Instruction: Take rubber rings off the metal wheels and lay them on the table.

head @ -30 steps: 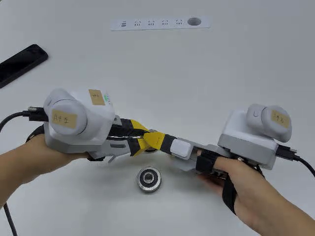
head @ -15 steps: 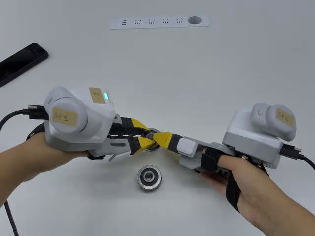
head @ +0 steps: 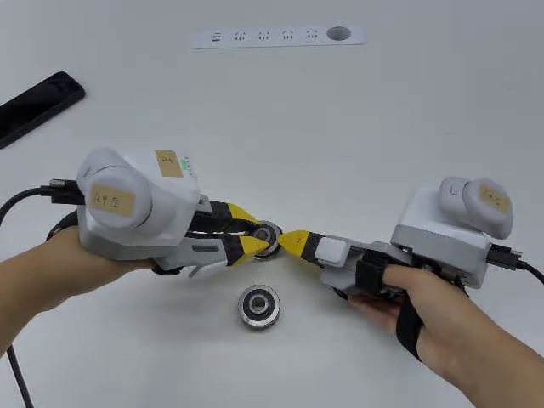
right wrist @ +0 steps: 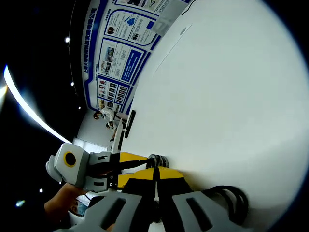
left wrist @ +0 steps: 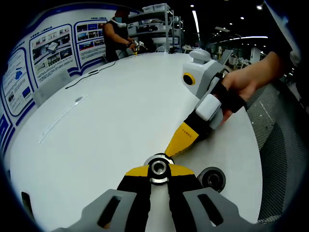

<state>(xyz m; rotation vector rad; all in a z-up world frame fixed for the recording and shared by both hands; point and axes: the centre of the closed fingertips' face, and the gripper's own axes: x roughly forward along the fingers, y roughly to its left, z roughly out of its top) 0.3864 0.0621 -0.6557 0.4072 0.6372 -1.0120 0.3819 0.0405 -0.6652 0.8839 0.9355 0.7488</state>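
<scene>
My left gripper (head: 252, 237) is shut on a small metal wheel (head: 266, 235) and holds it just above the white table (head: 357, 136). The same wheel (left wrist: 159, 168) sits between its yellow tips (left wrist: 140, 171). From the right, my right gripper (head: 291, 241) reaches in with its jaws pressed together at the wheel's black rubber rim. Its yellow tip (left wrist: 180, 139) touches the rim's upper right. The wheel (right wrist: 158, 160) lies just beyond my right gripper (right wrist: 155, 175). A second wheel (head: 257, 307), with a black ring around it, lies flat on the table nearer to me.
A black phone (head: 36, 106) lies at the far left of the table. A white power strip (head: 279, 36) lies along the far edge. A black cable (head: 21, 206) trails from the left gripper. Other people stand at a distant bench (left wrist: 118, 31).
My right gripper has drawn back to the right, from overlapping the held wheel to touching only its rim. The left gripper and the wheel on the table have stayed put.
</scene>
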